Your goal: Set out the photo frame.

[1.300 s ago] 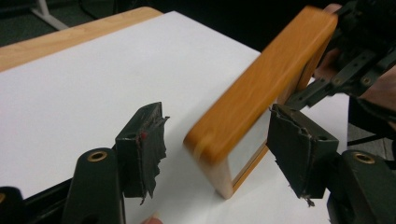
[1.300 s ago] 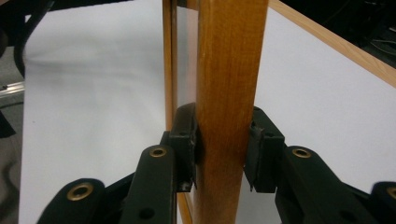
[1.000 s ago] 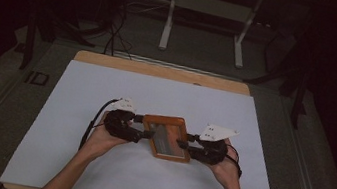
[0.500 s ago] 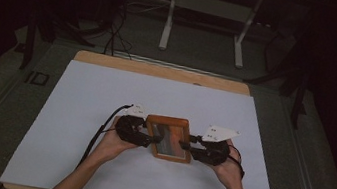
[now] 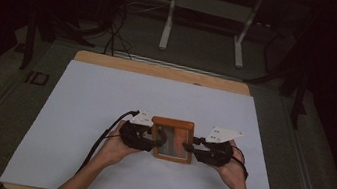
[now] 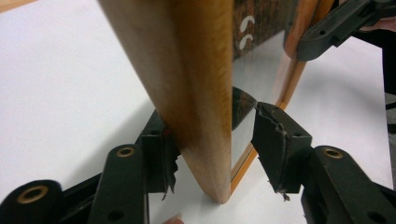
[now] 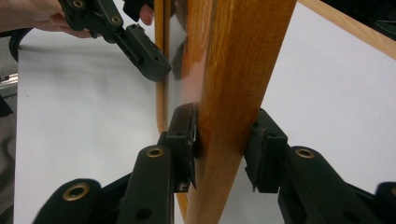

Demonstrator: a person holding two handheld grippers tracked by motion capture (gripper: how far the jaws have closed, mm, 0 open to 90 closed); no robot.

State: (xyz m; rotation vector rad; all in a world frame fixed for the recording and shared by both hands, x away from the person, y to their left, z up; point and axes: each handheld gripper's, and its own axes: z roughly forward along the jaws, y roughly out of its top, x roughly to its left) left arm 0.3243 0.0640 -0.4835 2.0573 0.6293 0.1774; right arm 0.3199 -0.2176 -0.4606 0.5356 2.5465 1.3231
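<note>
One wooden-framed mirror (image 5: 172, 139) lies near the middle of the white table (image 5: 78, 111), its long axis running away from the person. Two grippers flank it: the left gripper (image 6: 212, 149) stands half-open around its left edge, and the right gripper (image 7: 219, 147) is clamped on the opposite edge.

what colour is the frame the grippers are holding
Warm orange-brown wood; the wooden frame shows best in the right gripper view.

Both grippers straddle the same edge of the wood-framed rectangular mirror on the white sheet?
No, opposite edges: high view shows the left gripper at the left edge of the wood-framed rectangular mirror, the right gripper at its right, on the white sheet.
</note>
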